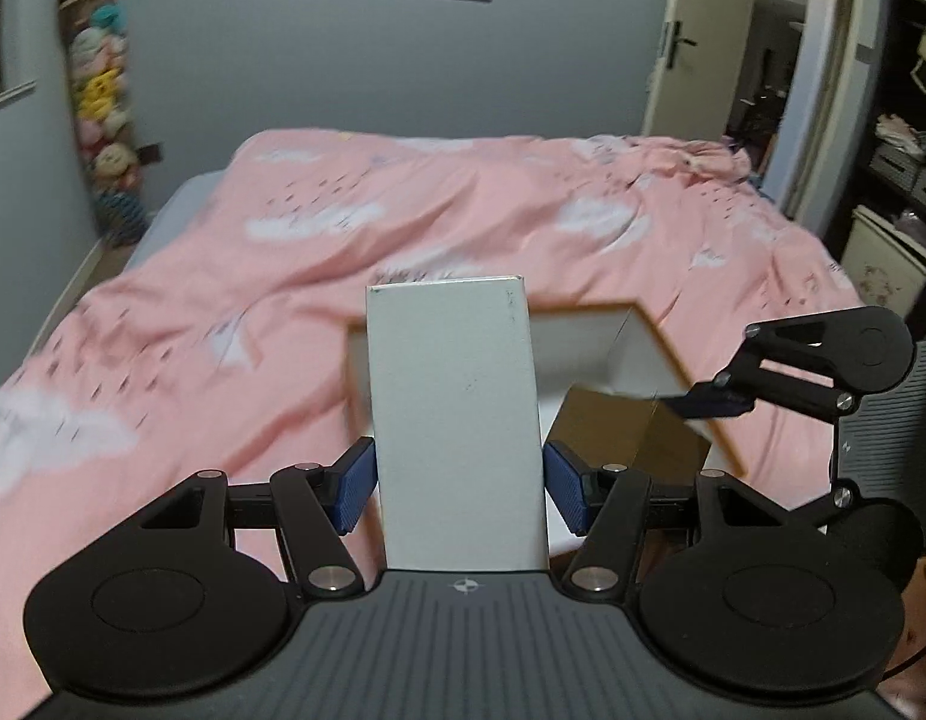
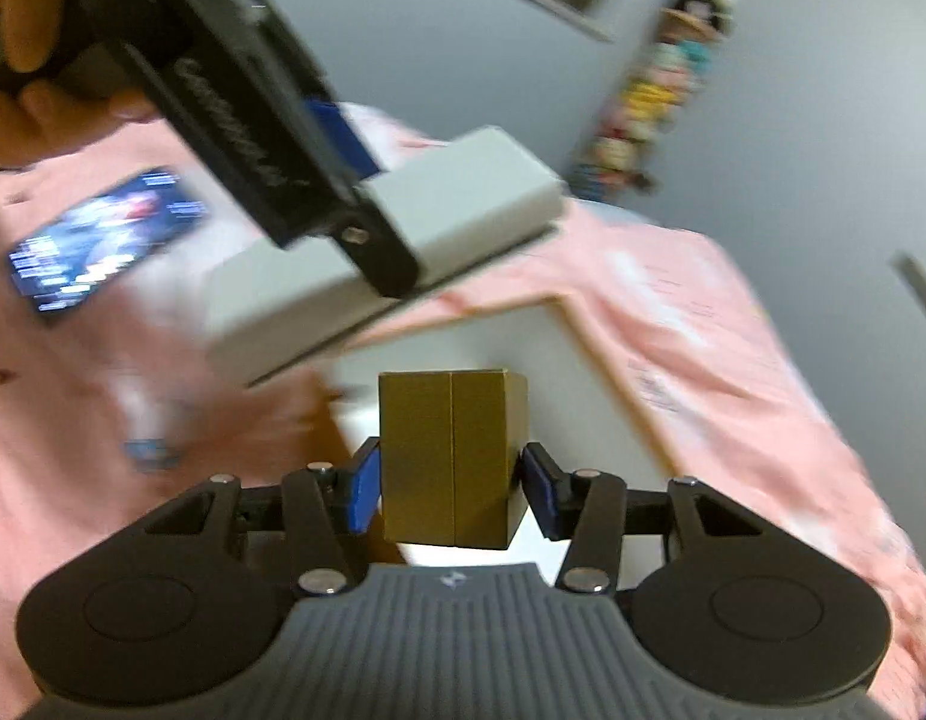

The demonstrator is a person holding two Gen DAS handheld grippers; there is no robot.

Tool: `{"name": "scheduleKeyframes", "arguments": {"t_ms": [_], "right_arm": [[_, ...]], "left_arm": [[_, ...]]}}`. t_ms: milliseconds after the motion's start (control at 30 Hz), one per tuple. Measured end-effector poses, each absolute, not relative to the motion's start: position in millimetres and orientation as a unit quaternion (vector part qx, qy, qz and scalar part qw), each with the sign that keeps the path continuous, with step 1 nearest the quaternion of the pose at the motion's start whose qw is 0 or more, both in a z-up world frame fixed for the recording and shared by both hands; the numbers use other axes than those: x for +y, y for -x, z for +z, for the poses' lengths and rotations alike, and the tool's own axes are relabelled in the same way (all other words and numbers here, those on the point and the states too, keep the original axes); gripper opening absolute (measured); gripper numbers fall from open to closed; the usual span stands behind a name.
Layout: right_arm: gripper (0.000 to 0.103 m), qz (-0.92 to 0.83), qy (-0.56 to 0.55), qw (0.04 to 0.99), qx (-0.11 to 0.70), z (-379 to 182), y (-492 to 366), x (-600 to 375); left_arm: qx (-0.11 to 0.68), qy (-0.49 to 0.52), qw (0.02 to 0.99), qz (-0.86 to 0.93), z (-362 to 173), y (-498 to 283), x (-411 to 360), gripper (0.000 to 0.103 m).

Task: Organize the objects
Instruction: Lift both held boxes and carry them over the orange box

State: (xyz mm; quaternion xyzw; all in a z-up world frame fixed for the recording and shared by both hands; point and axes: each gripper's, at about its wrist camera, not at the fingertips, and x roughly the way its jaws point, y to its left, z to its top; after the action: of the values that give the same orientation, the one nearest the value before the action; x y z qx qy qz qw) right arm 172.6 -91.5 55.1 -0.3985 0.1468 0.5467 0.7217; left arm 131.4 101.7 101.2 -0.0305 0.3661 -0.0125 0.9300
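Above the bed: both grippers hold boxes over a pink quilt with white clouds (image 1: 403, 222).
Left gripper (image 1: 461, 483): blue pads clamped on the sides of a tall white rectangular box (image 1: 457, 420), lifted off the quilt.
Right gripper (image 2: 450, 495): grasping a small gold-brown cardboard box (image 2: 448, 456).
Open white carton (image 1: 637, 354): lies on the quilt, beneath both boxes.
Phone with lit screen (image 2: 103, 240): lies on the quilt, apart from the carton.

Behind the left claw (image 1: 461, 483), the white box (image 1: 457, 420) it grips hides much of the open carton (image 1: 637, 354). Up-left of the right claw (image 2: 451, 495), the lit phone screen (image 2: 109, 237) is motion-blurred, its writing unreadable. Plush toys (image 2: 661, 90) beyond are smeared.
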Motion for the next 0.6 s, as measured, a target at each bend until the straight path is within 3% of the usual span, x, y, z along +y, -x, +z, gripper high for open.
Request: {"name": "scheduleKeyframes", "arguments": {"t_ms": [100,267,600], "right_arm": [[0.051,0.509,0.375,0.758,0.161,65,-215,-96],[0.051,0.486,0.32,0.782,0.224,45,-266,-91],[0.051,0.498,0.285,0.757,0.312,-6,-308,-72]], "left_arm": [[0.386,0.03,0.922,-0.027,93,-176,94,0.069],[0.467,0.007,0.884,-0.004,35,-245,77,0.069],[0.545,-0.038,0.836,0.037,-38,-276,70,0.069]]}}
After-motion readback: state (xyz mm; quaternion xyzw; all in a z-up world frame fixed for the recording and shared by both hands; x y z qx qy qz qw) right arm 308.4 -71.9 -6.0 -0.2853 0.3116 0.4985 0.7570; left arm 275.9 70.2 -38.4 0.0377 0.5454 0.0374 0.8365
